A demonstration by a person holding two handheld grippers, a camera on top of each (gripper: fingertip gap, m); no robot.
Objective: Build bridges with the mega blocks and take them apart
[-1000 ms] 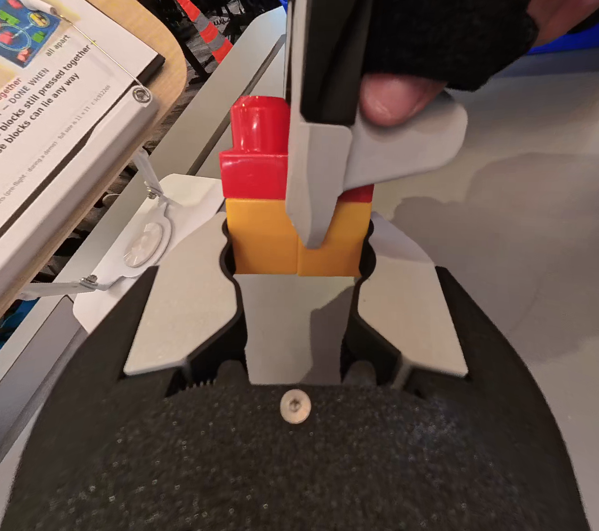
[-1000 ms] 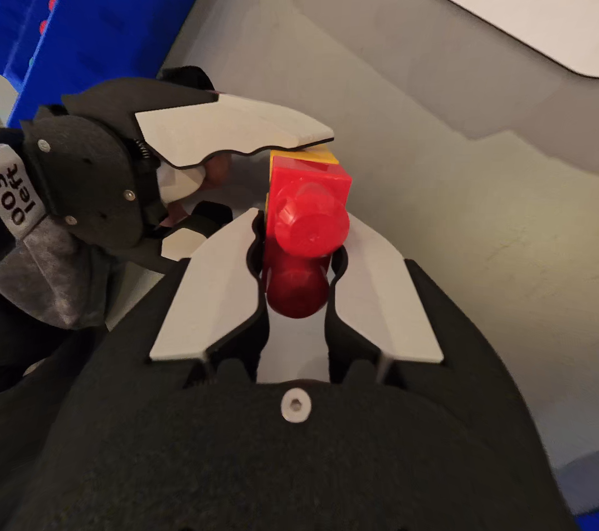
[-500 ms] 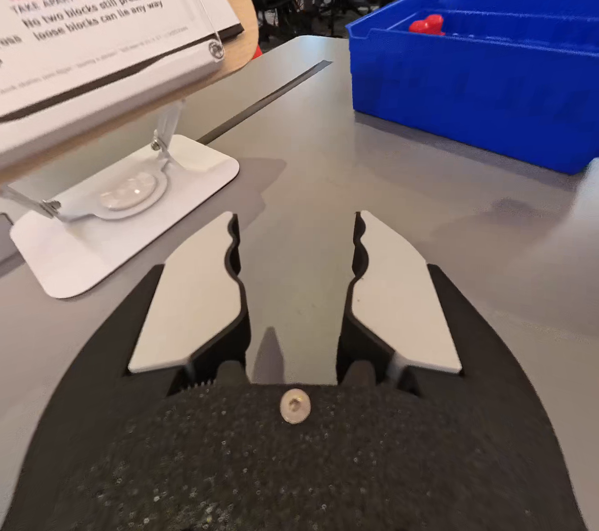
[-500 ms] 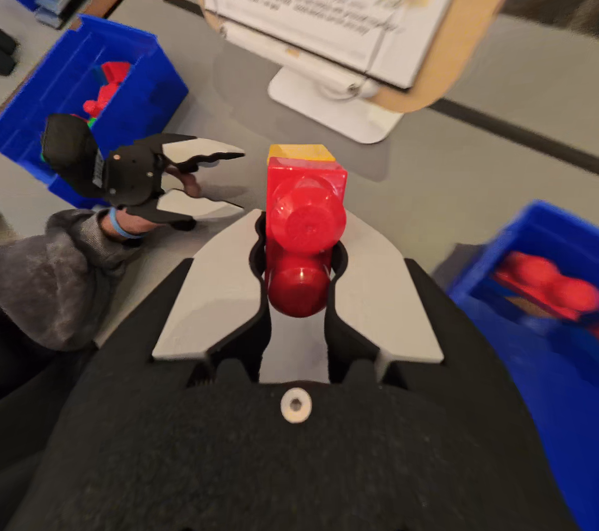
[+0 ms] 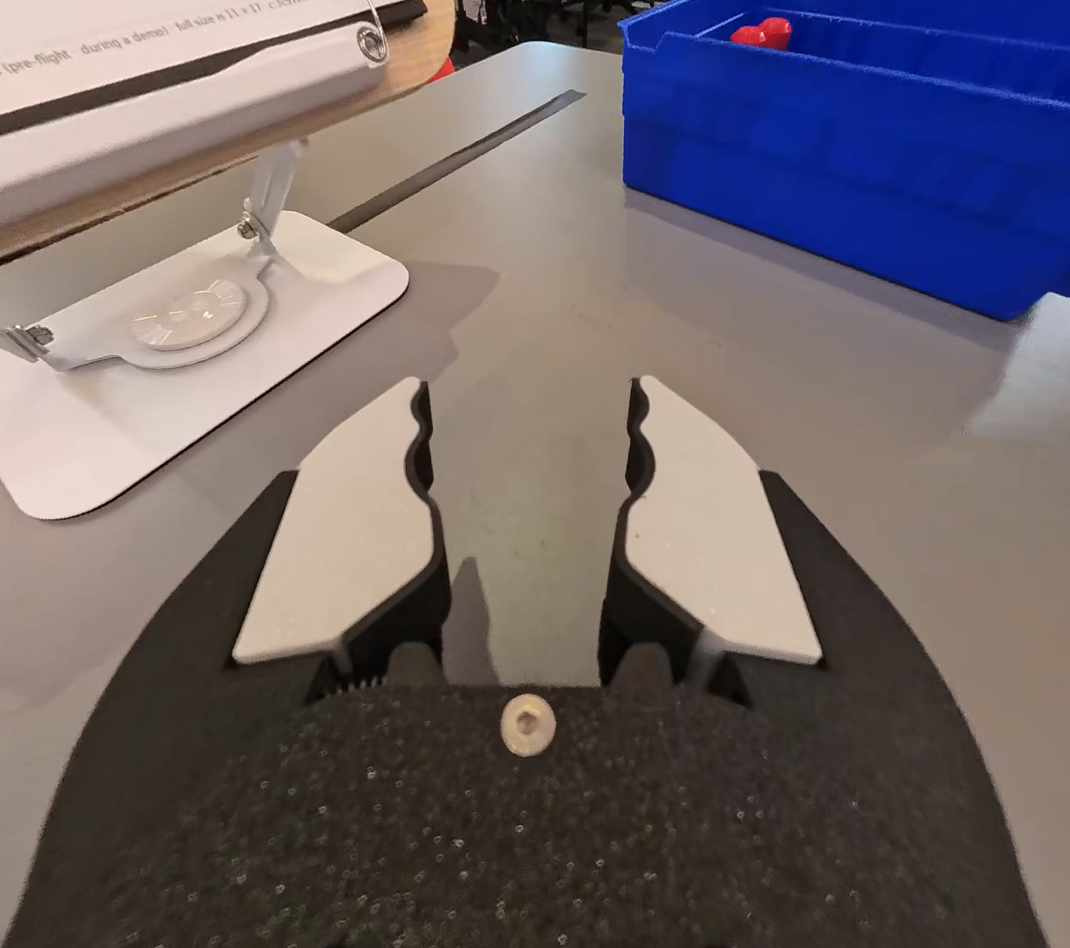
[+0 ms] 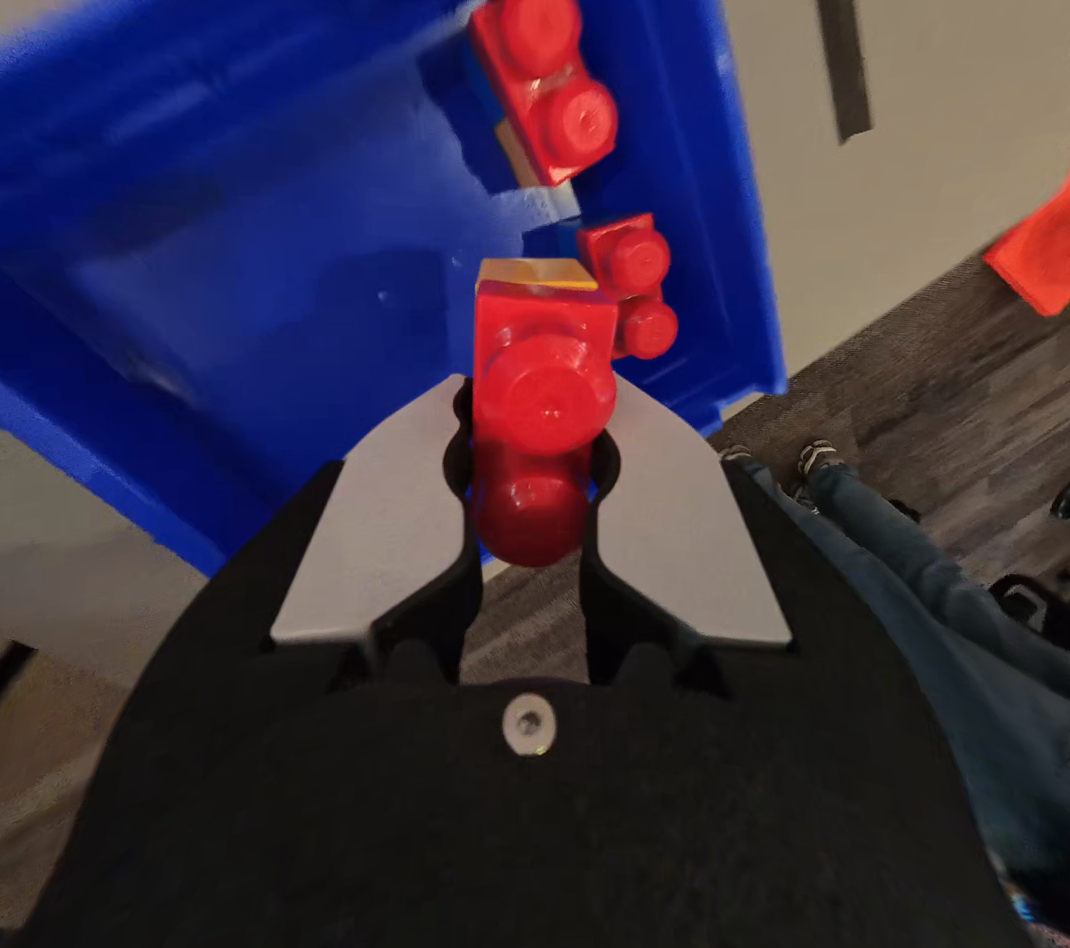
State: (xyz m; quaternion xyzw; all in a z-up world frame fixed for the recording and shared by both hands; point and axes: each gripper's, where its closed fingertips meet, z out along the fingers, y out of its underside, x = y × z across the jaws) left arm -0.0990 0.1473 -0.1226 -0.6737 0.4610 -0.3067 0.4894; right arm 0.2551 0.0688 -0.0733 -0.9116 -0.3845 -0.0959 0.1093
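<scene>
Right gripper (image 6: 535, 463) clenching red block (image 6: 541, 387), yellow block (image 6: 538, 274) pressed on beyond jaws, hovering over blue bin (image 6: 289, 167) holding two red blocks. Left gripper (image 5: 530, 434) gaping, nothing between jaws. Teardown looking unfinished: pair not yet separated.
</scene>
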